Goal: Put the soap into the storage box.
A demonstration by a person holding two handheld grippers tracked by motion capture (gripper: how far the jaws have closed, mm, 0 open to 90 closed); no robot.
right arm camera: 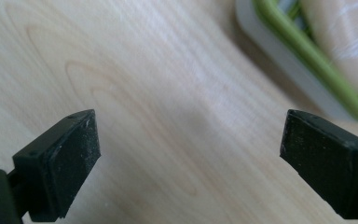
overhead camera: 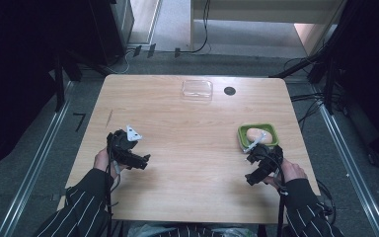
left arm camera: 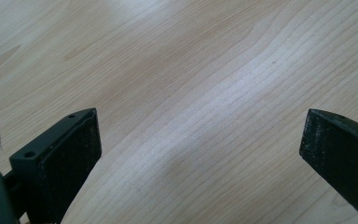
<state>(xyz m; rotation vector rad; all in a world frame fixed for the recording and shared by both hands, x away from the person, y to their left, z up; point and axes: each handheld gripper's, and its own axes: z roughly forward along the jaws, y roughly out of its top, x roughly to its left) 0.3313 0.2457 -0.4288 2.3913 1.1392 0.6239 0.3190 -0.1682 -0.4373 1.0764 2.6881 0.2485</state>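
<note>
Jaws of both grippers gape over bare wooden table (overhead camera: 192,128); no writing readable.

**Tray, soap and clear box on the worktop**

I see a green tray (overhead camera: 271,129) near the right edge, holding a pale oval soap (overhead camera: 255,134). A clear, empty box (overhead camera: 197,90) sits flat at the far edge, well apart from it.
</note>
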